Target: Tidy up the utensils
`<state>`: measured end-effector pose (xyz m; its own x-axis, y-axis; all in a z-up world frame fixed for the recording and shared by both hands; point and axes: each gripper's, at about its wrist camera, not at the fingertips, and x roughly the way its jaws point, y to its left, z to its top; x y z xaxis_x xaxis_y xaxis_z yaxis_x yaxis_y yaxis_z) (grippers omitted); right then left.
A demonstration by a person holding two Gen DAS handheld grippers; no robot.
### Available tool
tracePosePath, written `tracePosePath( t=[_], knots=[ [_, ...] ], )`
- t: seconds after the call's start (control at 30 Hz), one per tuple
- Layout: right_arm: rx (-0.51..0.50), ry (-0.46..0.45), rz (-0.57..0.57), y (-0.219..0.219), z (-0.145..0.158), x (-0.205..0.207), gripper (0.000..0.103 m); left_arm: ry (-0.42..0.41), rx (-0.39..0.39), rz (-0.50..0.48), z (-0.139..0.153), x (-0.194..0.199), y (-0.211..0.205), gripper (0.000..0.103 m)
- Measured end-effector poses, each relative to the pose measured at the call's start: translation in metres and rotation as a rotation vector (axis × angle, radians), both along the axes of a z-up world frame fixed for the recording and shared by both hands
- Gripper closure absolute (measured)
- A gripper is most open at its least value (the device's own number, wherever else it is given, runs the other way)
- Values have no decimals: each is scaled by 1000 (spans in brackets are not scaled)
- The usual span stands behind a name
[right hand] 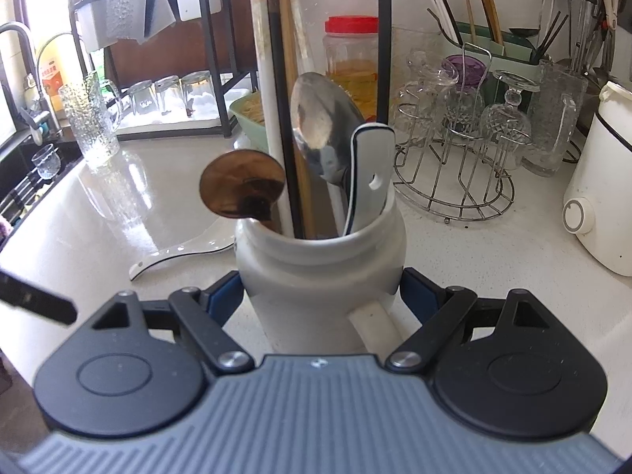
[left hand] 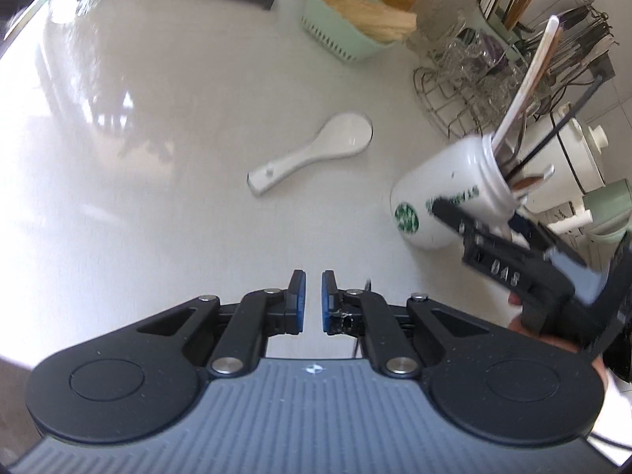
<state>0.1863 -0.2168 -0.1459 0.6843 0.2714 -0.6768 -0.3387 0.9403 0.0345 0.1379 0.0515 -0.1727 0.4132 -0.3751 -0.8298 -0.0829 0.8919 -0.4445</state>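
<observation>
White mug (right hand: 320, 276) of utensils clamped in right tongs (right hand: 322, 296), left tongs (left hand: 313, 302) closed empty above spoon (left hand: 316, 150)

It was a home kitchen: beside the round wire glass rack (right hand: 454, 181) stood a red-lidded plastic jar (right hand: 349, 59) and a white electric cooker (right hand: 600, 197).

The left wrist camera looked steeply down over its jaws at the desk (left hand: 177, 118), somewhat blurred. The right wrist camera sat very close behind the white jar (right hand: 320, 260), facing the wall. Both views shared the jar, the white spoon (left hand: 316, 150) and perhaps the glass rack (right hand: 454, 181).
</observation>
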Motion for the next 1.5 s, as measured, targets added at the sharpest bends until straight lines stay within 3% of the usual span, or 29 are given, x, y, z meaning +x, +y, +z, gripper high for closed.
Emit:
tracePosePath(
  t=[0.07,0.2,0.3,0.57,0.93,0.97,1.0,1.1,1.5],
  knots=[
    [-5,3,11,-1,0,0,15,19,-10,2,-4,-10,-2,94],
    [-7,8,30,-2,0,0,15,71,-49,7,-15,-27,-3,74],
    [-7,9,35,-4,1,-2,15,113,-83,9,-23,-38,-6,72],
    [0,10,45,-8,2,-7,15,258,-229,53,-54,-53,-12,72],
    [12,6,36,-11,2,-12,15,352,-354,202,-86,-48,-8,73],
    [13,6,37,-11,2,-12,15,352,-361,209,-87,-47,-9,75],
    [14,4,37,-12,2,-12,15,350,-366,214,-87,-46,-10,83],
    [16,1,37,-12,1,-13,15,349,-360,221,-87,-46,-12,97],
    [20,-20,31,-12,-1,-16,15,300,-195,156,-35,-33,-24,102]
  ],
)
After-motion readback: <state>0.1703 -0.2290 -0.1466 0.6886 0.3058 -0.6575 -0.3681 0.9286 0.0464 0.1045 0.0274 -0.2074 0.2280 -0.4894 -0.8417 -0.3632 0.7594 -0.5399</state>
